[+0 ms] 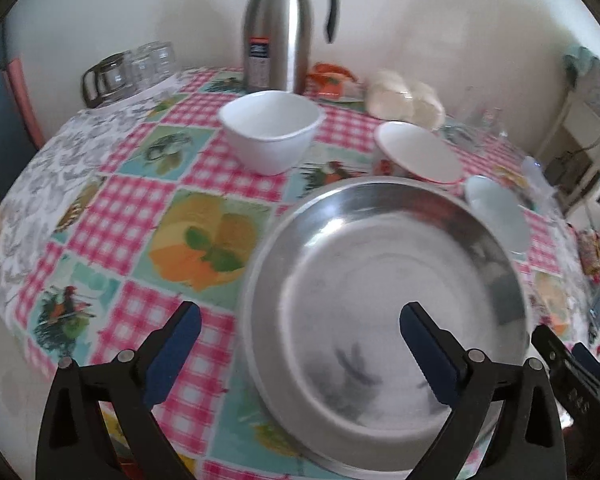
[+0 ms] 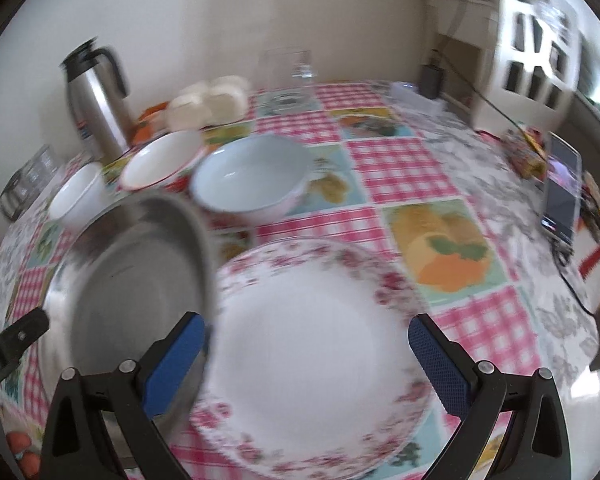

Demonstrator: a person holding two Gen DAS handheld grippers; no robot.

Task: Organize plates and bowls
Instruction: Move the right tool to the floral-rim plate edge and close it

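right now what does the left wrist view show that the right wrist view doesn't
Only the left wrist view: the left gripper open over the steel plate. Only the right wrist view: the floral plate under the open right gripper, and a phone. Both share the steel plate, white bowl, red-rimmed bowl, pale blue bowl and thermos.

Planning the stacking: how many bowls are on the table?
3: white bowl before the flask, red-rimmed bowl beside it, pale blue bowl next along. None looks hidden.
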